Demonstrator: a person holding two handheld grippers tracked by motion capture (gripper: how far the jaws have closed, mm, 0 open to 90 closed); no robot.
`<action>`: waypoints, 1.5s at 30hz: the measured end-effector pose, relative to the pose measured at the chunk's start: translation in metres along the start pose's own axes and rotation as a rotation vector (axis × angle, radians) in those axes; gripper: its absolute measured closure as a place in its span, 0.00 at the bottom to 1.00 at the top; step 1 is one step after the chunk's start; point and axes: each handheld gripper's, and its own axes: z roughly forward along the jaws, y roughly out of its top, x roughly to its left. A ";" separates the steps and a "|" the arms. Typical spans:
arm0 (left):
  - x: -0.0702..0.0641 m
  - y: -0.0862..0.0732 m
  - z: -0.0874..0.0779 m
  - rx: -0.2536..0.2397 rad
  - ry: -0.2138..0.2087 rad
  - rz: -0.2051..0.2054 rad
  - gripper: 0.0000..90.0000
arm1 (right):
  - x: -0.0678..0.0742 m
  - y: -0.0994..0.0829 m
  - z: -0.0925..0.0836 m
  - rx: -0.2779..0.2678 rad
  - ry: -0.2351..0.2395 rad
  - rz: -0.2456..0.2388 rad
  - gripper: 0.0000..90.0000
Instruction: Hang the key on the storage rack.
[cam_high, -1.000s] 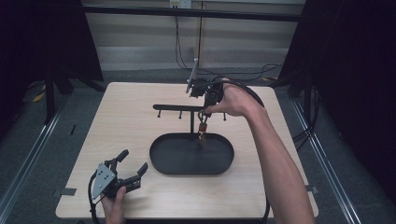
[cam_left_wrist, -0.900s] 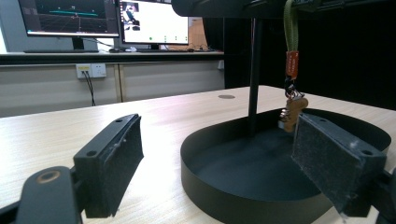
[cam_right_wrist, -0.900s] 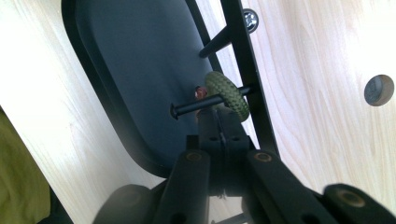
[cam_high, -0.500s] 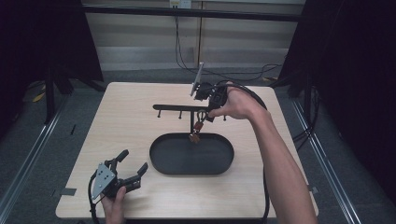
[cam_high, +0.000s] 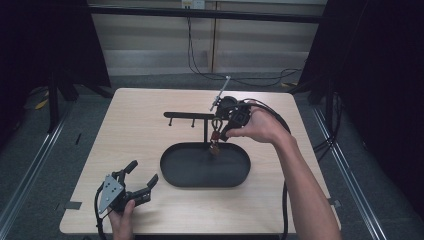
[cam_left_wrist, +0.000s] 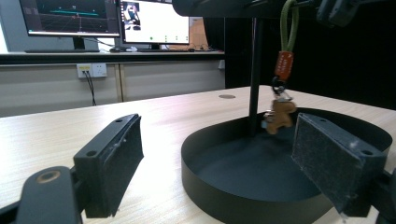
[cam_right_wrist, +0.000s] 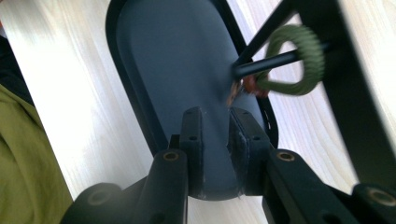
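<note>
Right gripper (cam_high: 220, 134) sits just right of centre in the high view, jaws a narrow gap apart with nothing between them; they've just been opening. In its own view (cam_right_wrist: 215, 120) the pads (cam_right_wrist: 192, 133) are close together, bare tray floor showing through the gap.

Writing-wise: the keychain (cam_high: 215, 136) has an orange tag (cam_left_wrist: 283, 64) with some print on it, too small to read. Monitors (cam_left_wrist: 109, 17) at upper left of the left gripper view show graphics, nothing legible.

The keychain hangs by its green loop (cam_right_wrist: 295, 59) on a peg of the rack (cam_high: 192, 116), with the little brown figure (cam_left_wrist: 278, 116) dangling over the back edge of the tray (cam_high: 172, 172). From the right gripper view the loop is upper right, just beyond the jaw tips and apart from them. In the high view the gripper is right beside the hanging keychain.

The right forearm comes up from the bottom right, hand (cam_high: 262, 126) wrapped round the gripper body, jaws pointing left and down. Left gripper (cam_high: 142, 181) rests at lower left, jaws wide, facing the tray.
</note>
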 end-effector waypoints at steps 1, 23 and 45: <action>0.000 0.000 0.000 0.000 0.000 -0.001 0.18 | 0.001 -0.002 0.000 -0.018 0.003 -0.009 0.84; 0.000 0.000 0.000 0.000 0.001 -0.001 0.18 | 0.037 -0.056 0.016 -0.298 0.004 -0.002 0.73; 0.000 0.000 0.000 0.000 0.004 0.000 0.18 | 0.068 -0.143 0.073 -0.735 -0.024 0.197 0.40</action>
